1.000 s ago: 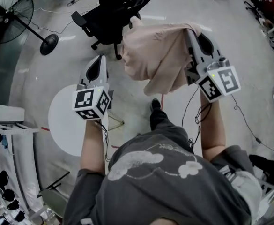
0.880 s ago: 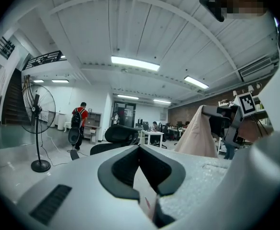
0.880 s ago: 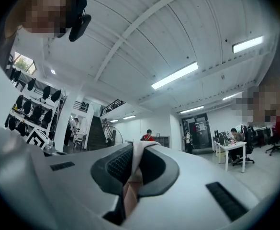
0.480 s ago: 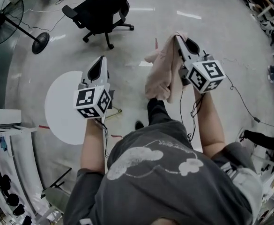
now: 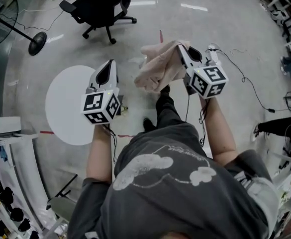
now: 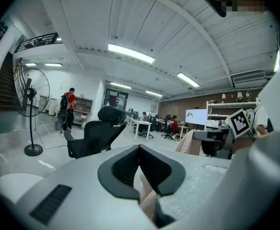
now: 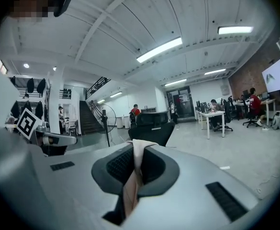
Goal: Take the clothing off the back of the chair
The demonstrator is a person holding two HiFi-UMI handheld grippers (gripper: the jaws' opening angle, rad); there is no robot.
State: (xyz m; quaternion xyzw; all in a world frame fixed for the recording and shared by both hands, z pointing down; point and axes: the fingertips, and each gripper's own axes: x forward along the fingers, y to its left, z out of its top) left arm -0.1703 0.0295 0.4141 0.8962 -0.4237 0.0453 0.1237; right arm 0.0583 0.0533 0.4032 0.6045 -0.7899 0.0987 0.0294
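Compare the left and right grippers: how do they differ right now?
The right gripper is shut on the pink garment, which hangs bunched from its jaws; the left gripper has its jaws together on nothing. In the head view the left gripper overlaps the white floor disc; the right gripper does not. Both face the black chair.

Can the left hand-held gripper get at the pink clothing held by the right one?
Probably yes. The pink clothing hangs from the shut right hand-held gripper, beside the left hand-held gripper, with nothing between them. The left jaws are together and must open first.
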